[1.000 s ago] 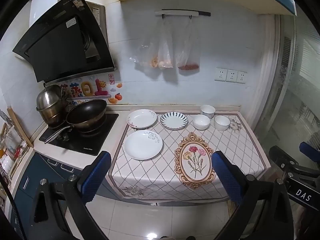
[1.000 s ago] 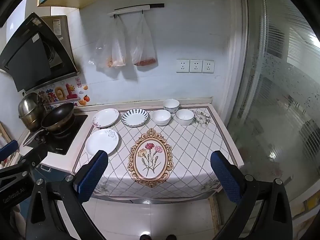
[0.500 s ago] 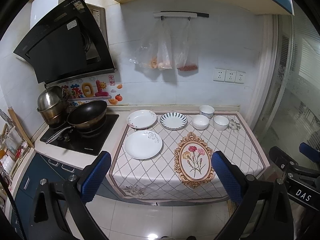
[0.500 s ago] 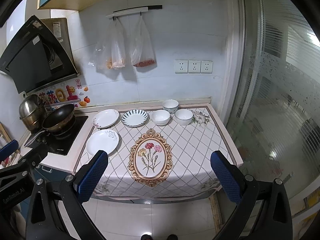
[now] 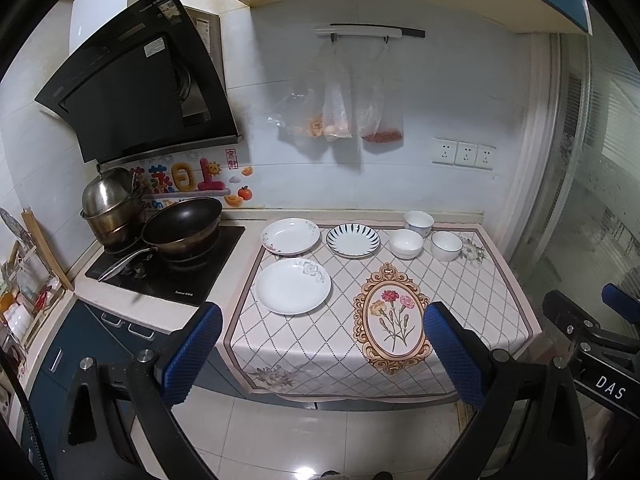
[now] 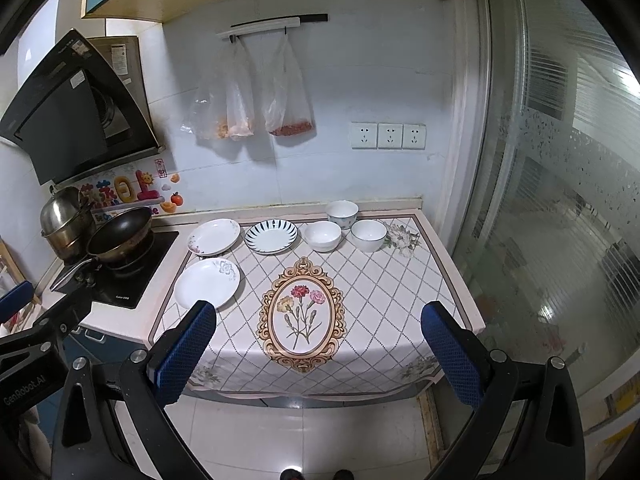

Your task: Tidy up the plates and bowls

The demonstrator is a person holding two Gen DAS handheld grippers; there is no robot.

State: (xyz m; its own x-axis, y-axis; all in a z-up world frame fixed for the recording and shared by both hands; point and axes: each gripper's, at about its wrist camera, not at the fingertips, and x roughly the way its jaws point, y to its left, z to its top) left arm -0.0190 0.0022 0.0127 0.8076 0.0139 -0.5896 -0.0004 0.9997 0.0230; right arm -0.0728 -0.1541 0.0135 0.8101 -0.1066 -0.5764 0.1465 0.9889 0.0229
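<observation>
Left gripper: we see its blue, waffle-textured pads spread wide apart, holding nothing, above the floor in front of the counter.
Right gripper: the same black frame and blue pads, also spread apart and empty, well short of the dishes.
Cloth: we read it as a smooth wipe-clean sheet with a diamond lattice and an oval gold frame of carnations, draped over the counter's front edge.
Plates: a round glossy white plate with a grey flower lies nearest us on the left; behind it a white plate with small floral sprigs; just beside that a blue-striped plate.
Bowls: three glossy white bowls sit at the back right, a plain bowl, a thin-rimmed bowl, and a patterned bowl behind them.
Stove side: a dark wok and stacked steel pots.
Writing: we can read "DAS" on the right gripper's body in the left view and "GenRobot.AI" on the left gripper's in the right view; the hood labels are too small.
</observation>
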